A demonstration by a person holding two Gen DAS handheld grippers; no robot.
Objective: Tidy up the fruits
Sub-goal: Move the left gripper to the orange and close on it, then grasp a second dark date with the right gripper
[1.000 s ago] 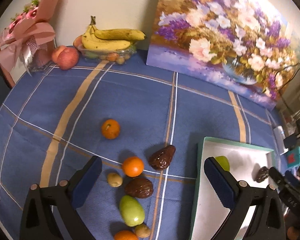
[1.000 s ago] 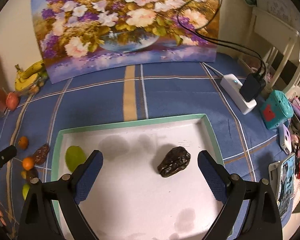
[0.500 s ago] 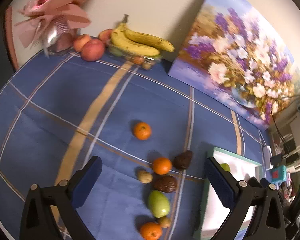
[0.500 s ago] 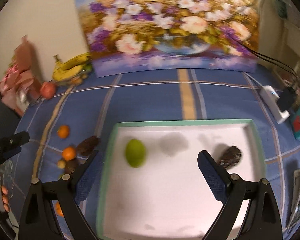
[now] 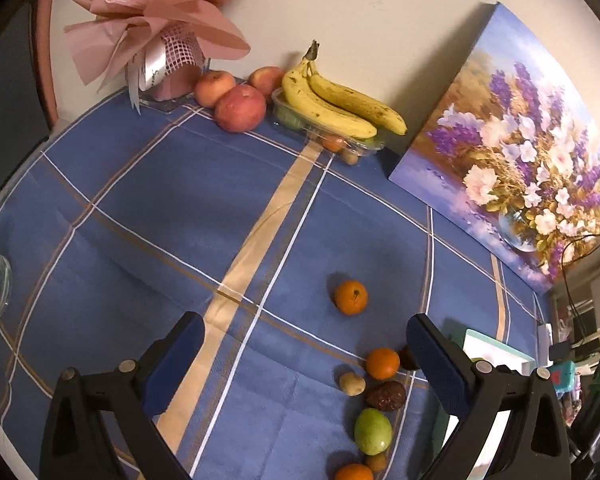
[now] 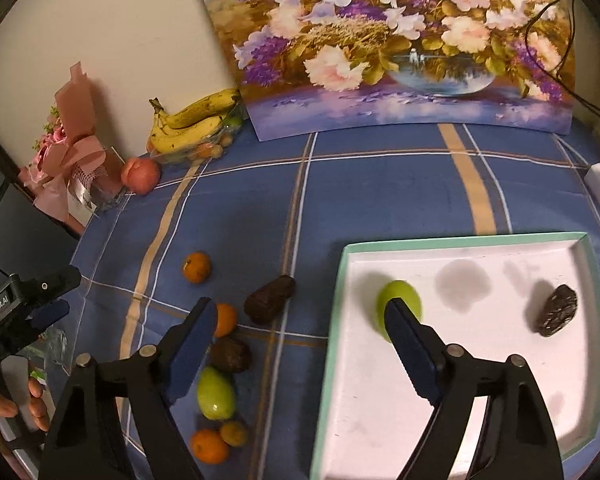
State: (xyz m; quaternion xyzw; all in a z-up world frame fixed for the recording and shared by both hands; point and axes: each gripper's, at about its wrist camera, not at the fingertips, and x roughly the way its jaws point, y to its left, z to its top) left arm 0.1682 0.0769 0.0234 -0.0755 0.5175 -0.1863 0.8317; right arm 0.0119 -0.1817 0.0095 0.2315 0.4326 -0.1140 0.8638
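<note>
R gripper (image 6: pixel 298 324) is hovering w/ jaws apart, just been narrowing, nothing between; L gripper (image 5: pixel 304 344) gaping, empty. Loose fruit cluster (image 6: pixel 224 356) is lying on blue cloth (image 6: pixel 380 200) beside tray (image 6: pixel 334 320); green fruit (image 6: pixel 398 300) and dark fruit (image 6: pixel 556 310) are sitting inside.

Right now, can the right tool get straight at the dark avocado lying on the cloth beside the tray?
Probably yes: the right tool is open and empty, and the avocado lies clear just ahead of it.
</note>
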